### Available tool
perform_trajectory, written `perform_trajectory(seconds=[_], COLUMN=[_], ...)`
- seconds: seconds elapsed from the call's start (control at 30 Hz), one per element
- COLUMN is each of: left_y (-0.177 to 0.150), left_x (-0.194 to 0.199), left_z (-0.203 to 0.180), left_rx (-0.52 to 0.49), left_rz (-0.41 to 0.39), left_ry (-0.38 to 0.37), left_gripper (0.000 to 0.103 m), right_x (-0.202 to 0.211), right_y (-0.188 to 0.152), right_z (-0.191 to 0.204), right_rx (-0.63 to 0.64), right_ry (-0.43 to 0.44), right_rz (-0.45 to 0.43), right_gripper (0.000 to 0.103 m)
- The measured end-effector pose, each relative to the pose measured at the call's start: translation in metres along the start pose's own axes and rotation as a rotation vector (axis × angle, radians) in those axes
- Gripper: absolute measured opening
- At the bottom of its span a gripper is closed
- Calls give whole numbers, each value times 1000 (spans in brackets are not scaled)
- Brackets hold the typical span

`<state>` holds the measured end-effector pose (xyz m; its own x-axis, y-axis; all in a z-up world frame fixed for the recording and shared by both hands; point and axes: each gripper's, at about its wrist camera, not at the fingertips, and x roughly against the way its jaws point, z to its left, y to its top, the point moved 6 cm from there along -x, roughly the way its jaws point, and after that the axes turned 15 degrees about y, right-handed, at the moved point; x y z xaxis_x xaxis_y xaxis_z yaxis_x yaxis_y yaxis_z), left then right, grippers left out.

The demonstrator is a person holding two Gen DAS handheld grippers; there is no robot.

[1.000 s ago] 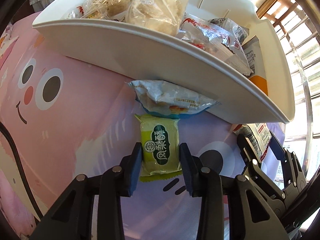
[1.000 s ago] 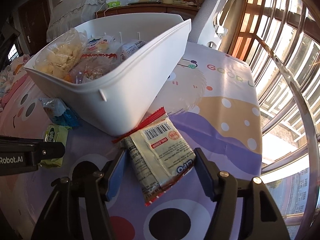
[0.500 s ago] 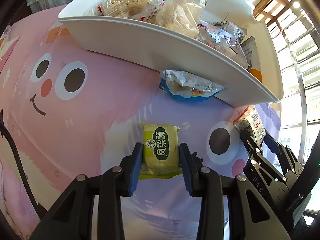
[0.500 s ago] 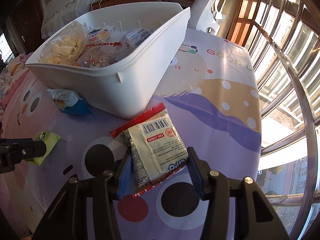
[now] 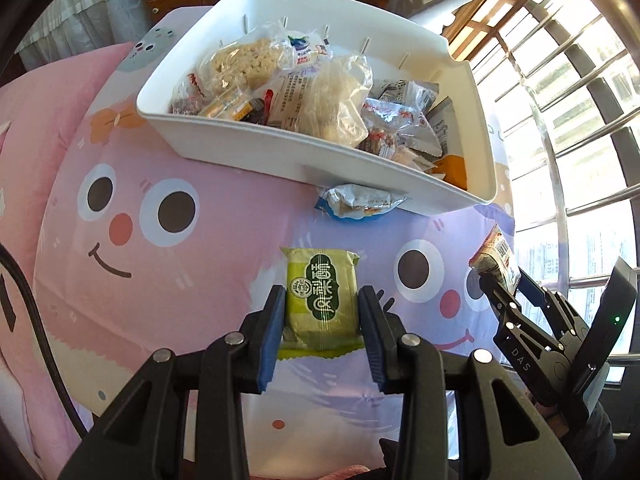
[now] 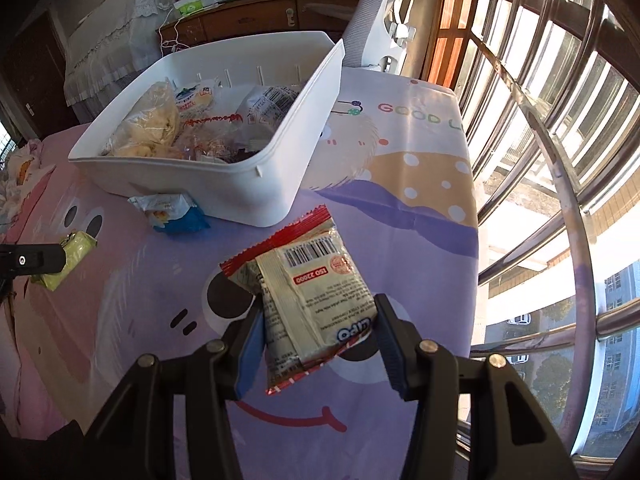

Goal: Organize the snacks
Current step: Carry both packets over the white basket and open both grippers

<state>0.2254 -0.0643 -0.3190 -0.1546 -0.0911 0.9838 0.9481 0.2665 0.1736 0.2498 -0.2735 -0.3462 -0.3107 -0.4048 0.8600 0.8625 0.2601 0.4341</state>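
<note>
**Two snack packets held clear of the cartoon-print cloth**

A green snack packet point(image 5: 322, 300) is gripped by the left gripper point(image 5: 322, 322), its blue pads pressed against the packet's two long sides; the packet is seen lifted off the cloth point(image 5: 200, 288). A cream packet with red edges point(image 6: 310, 300) is clamped in the right gripper point(image 6: 318, 338), whose jaws have just been closing onto it, and it is held tilted above the cloth's purple part. A white bin point(image 6: 248, 184), filled with bagged snacks, is set toward the far edge of the cloth-covered table. A blue-and-silver packet point(image 6: 172, 214) is left lying on the cloth, touching the bin's near wall and partly tucked under its rim. The table's right edge is bordered by a barred window point(image 6: 560, 160). In the left wrist view, the right gripper is seen at the lower right with its packet.
</note>
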Motion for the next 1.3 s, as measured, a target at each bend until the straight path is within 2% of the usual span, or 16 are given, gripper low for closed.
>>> perform_trajectory(seconds=[0.27, 0.53, 0.93, 1.17, 1.23, 1.3], left_y=[35, 75, 137, 148, 147, 145], left_x=[23, 42, 39, 30, 30, 30], left_z=[27, 51, 73, 73, 74, 75], left_rx=[-137, -232, -283, -315, -326, -337], left_rz=[-45, -105, -178, -189, -185, -176], left_ry=[-15, -29, -65, -82, -82, -72], left_gripper=[35, 35, 35, 36, 47, 58], right_x=[36, 51, 29, 13, 11, 9], right_y=[29, 63, 102, 118, 119, 119], right_z=[19, 39, 76, 91, 94, 97], right_rx=[-55, -102, -135, -140, -137, -132], right_ry=[-56, -103, -138, -152, -181, -192], right_rz=[-121, -227, -303, -318, -313, -306], right_gripper=[52, 52, 52, 53, 60, 62])
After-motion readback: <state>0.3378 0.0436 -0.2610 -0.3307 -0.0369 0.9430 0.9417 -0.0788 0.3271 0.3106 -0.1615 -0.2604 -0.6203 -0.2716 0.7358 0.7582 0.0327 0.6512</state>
